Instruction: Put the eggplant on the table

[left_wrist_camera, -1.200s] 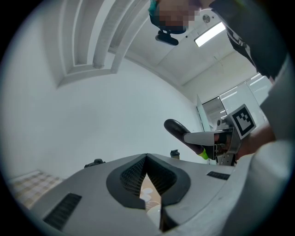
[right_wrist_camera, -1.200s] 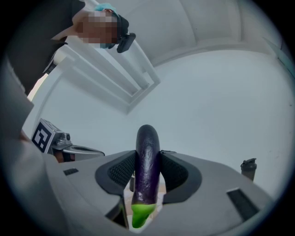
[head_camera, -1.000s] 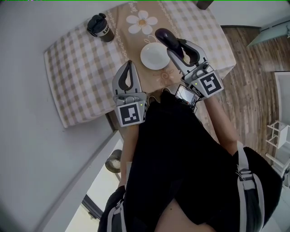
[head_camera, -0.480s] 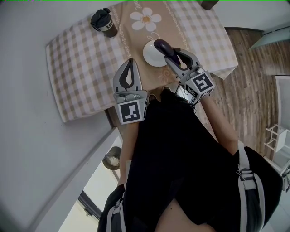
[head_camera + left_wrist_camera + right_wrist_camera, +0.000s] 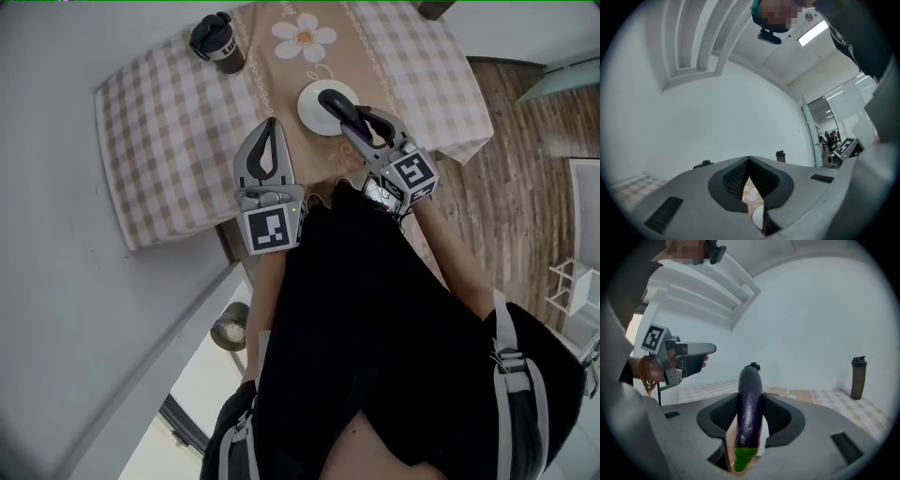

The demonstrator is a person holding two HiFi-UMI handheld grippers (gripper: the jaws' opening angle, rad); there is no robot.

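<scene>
Eggplant [image 5: 750, 399]: gripped mid-body in right gripper [image 5: 361, 120], jaws spread wide around it. Long axis ran along the jaws, green stem end rearward, dark tip projecting toward 11 o'clock over plate [image 5: 309, 111]; contact there undetermined. Open table [image 5: 169, 141] lay at 9 o'clock of plate, likely set-down area. Left gripper [image 5: 270, 131]: jaws nearly together, empty, at 8 o'clock of eggplant, the farther one.

No text, label or number can be read.
</scene>
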